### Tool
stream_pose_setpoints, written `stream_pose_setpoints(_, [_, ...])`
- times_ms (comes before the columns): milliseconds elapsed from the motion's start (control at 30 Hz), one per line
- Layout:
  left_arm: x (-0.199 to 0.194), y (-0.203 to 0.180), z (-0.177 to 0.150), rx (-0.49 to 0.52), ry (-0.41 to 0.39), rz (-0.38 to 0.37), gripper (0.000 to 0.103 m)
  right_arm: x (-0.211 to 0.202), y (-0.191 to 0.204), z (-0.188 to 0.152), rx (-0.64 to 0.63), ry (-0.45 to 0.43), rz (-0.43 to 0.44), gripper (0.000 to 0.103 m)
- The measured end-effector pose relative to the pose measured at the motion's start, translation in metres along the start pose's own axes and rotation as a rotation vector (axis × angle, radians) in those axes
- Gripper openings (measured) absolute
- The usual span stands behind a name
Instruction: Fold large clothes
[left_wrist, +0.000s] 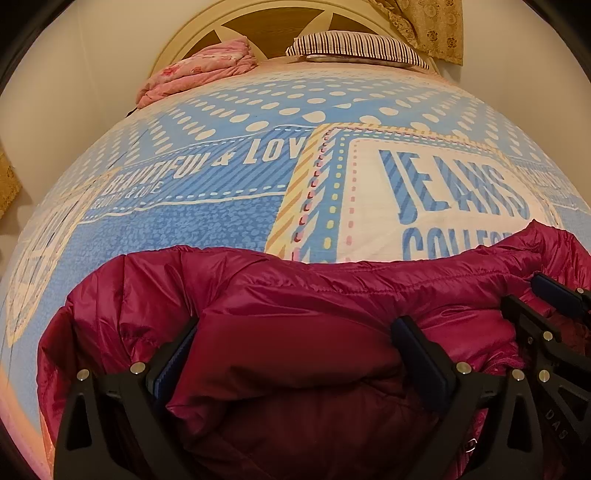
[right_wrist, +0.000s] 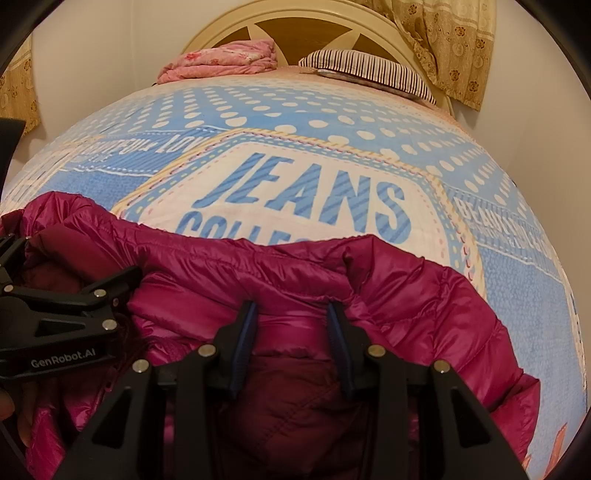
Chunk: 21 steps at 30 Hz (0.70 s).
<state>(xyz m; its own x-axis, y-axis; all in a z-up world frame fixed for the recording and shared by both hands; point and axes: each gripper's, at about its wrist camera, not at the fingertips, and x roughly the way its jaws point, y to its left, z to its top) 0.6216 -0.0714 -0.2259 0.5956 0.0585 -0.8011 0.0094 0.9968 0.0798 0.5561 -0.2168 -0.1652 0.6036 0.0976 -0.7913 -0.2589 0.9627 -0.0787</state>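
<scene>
A magenta puffer jacket (left_wrist: 295, 332) lies bunched across the lower half of both views, on a bed covered by a blue and white sheet (left_wrist: 221, 229) printed with dots and the word JEANS. In the left wrist view the left claw (left_wrist: 295, 354) fills the bottom of the frame, its two fingers spread wide with a thick fold of jacket between them; the pads do not clearly press on it. At the right edge of that view is the right claw (left_wrist: 554, 295). In the right wrist view the right claw (right_wrist: 291, 343) sits at lower centre, its fingers partly apart with a ridge of jacket pinched between the blue pads. At the top of the frame, by the cream headboard (right_wrist: 229, 26), lie a folded pink blanket (right_wrist: 221, 59) and a striped pillow (right_wrist: 369, 70), with patterned curtains (right_wrist: 454, 44) at upper right
</scene>
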Motion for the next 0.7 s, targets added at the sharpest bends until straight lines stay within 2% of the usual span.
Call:
stream_pose_setpoints(233, [-0.013, 0.000, 0.010, 0.025, 0.019, 0.043, 0.102, 0.000, 0.012, 0.005, -0.076, 0.042, -0.073, 0.043])
stream_pose_setpoints(300, [-0.040, 0.010, 0.010, -0.016, -0.026, 0.001, 0.102, -0.010, 0.013, 0.009, -0.101, 0.030, -0.096, 0.047])
stream_pose_setpoints(367, [-0.067, 0.021, 0.004, -0.028, -0.066, -0.039, 0.102, -0.030, 0.004, 0.007, -0.064, -0.038, -0.099, 0.057])
stream_pose_setpoints(400, [-0.082, 0.028, -0.002, -0.018, -0.077, -0.043, 0.102, -0.042, -0.001, 0.005, -0.044, -0.065, -0.086, 0.063])
stream_pose_setpoints(433, [-0.093, 0.033, -0.009, -0.010, -0.084, -0.037, 0.102, -0.055, -0.008, 0.001, -0.030, -0.078, -0.074, 0.065])
stream_pose_setpoints(567, [-0.134, 0.062, -0.052, 0.002, -0.115, -0.041, 0.102, -0.093, -0.026, -0.027, -0.026, -0.072, -0.050, 0.065])
stream_pose_setpoints(700, [-0.155, 0.079, -0.103, 0.006, -0.107, -0.021, 0.102, -0.122, -0.033, -0.062, 0.025, -0.063, -0.012, 0.069])
